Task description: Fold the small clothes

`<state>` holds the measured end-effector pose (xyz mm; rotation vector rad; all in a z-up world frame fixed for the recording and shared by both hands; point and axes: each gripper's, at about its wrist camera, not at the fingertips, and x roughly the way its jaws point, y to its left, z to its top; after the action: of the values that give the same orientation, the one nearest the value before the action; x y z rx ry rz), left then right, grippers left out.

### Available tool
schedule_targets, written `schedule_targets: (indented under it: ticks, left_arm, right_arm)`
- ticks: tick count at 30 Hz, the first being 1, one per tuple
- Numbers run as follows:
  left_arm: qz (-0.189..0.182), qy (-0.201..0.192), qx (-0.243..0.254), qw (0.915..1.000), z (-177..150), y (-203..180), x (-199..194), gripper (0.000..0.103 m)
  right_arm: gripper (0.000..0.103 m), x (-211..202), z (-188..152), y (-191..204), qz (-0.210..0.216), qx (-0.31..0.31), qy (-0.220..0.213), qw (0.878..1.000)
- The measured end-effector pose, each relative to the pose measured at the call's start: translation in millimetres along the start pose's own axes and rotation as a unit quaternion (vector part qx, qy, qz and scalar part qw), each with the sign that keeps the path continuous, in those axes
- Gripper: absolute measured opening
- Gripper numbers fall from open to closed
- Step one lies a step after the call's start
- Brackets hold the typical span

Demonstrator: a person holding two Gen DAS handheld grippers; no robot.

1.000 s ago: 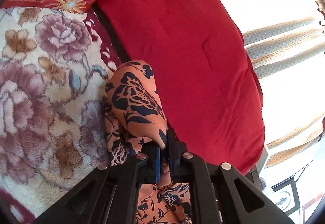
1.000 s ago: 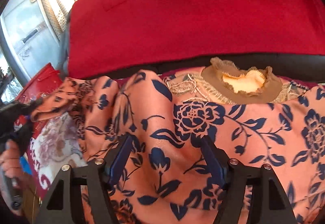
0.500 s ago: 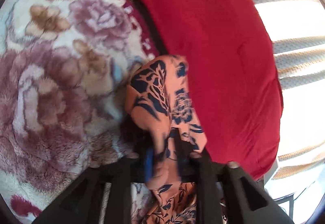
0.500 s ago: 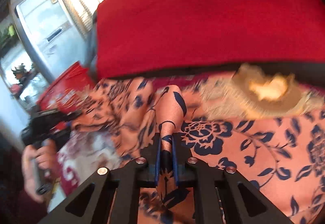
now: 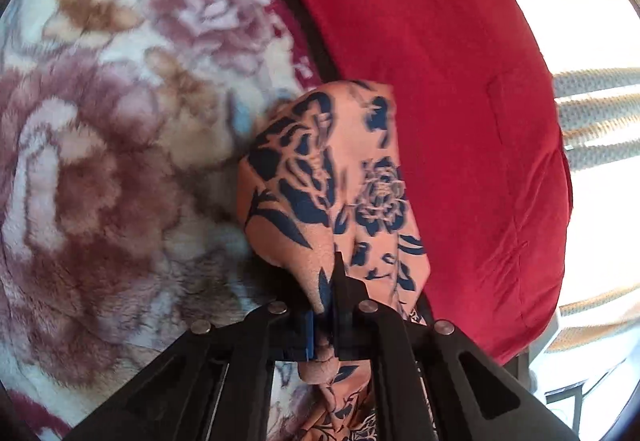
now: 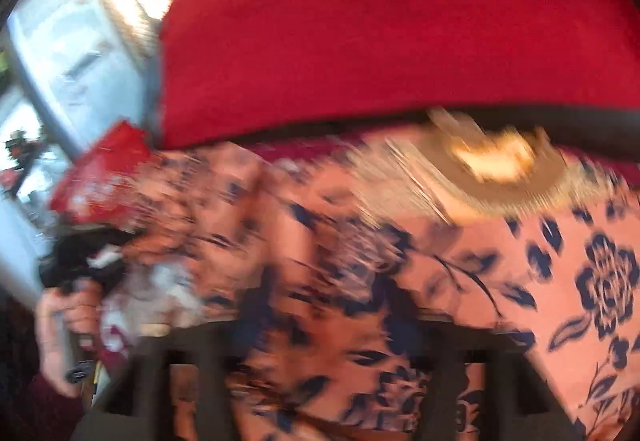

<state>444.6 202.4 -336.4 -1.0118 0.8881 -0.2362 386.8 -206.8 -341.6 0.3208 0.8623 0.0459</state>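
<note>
Blurred: right gripper [image 6: 332,325] jaws apparently apart over orange floral garment [image 6: 520,281]; red cushion [image 6: 400,33] behind.

An orange garment [image 5: 332,177] with navy flowers lies rumpled, one bunched fold raised upright.

The left tool [image 5: 328,305] points forward and downward, its two black fingers [image 5: 348,293] drawn together on a pinch of the peach floral garment [image 5: 332,177], which bunches up just past the blue pads. Its jaws have just been closing, with that cloth between them. In the right wrist view the person's left hand [image 6: 66,317] wraps the handle, off to the left of the garment. The right tool [image 6: 320,325] is badly blurred; its jaws have just been opening and stand wide apart, with the garment lying between them.
</note>
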Motion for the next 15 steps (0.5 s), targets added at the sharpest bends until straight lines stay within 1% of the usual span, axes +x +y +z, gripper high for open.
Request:
schedule_targets:
  ticks: [1, 2, 4, 6, 8, 10, 11, 13, 15]
  left_arm:
    - [-0.015, 0.002, 0.005, 0.9999, -1.2, -7.4, -2.3, 0.005]
    - [-0.038, 0.007, 0.01, 0.9992, -3.8, -15.2, -4.4, 0.005]
    - [-0.075, 0.021, 0.028, 0.9965, -11.7, -35.7, -6.9, 0.005]
    - [-0.115, 0.041, 0.052, 0.9911, -26.6, -61.5, -7.9, 0.005]
    - [-0.163, 0.069, 0.065, 0.9821, -45.4, -87.5, -2.8, 0.005]
    - [-0.206, 0.1, 0.074, 0.9706, -69.9, -112.8, 4.0, 0.005]
    - [-0.226, 0.117, 0.075, 0.9643, -84.3, -124.3, 9.0, 0.005]
    - [-0.253, 0.155, 0.075, 0.952, -115.5, -143.2, 20.1, 0.005]
    - [-0.26, 0.205, 0.08, 0.9402, -154.1, -160.5, 38.8, 0.005]
  right_arm:
    - [0.072, 12.3, -3.4, -7.4, -0.003, 0.01, 0.034, 0.999]
    - [0.07, 13.9, -4.7, -12.1, 0.007, 0.019, 0.041, 0.999]
    - [0.07, -0.2, -2.3, -17.3, 0.026, 0.038, 0.02, 0.999]
    - [0.07, -25.2, 3.7, -19.0, 0.065, 0.042, -0.013, 0.997]
    - [0.07, -48.6, 7.9, -25.2, 0.094, 0.05, -0.042, 0.993]
    - [0.07, -62.5, 9.0, -35.6, 0.138, 0.077, -0.055, 0.986]
    - [0.07, -68.8, 8.5, -46.2, 0.168, 0.103, -0.058, 0.979]
    - [0.07, -75.7, 4.3, -67.4, 0.215, 0.156, -0.064, 0.962]
    - [0.07, -79.3, 2.1, -85.7, 0.244, 0.194, -0.065, 0.948]
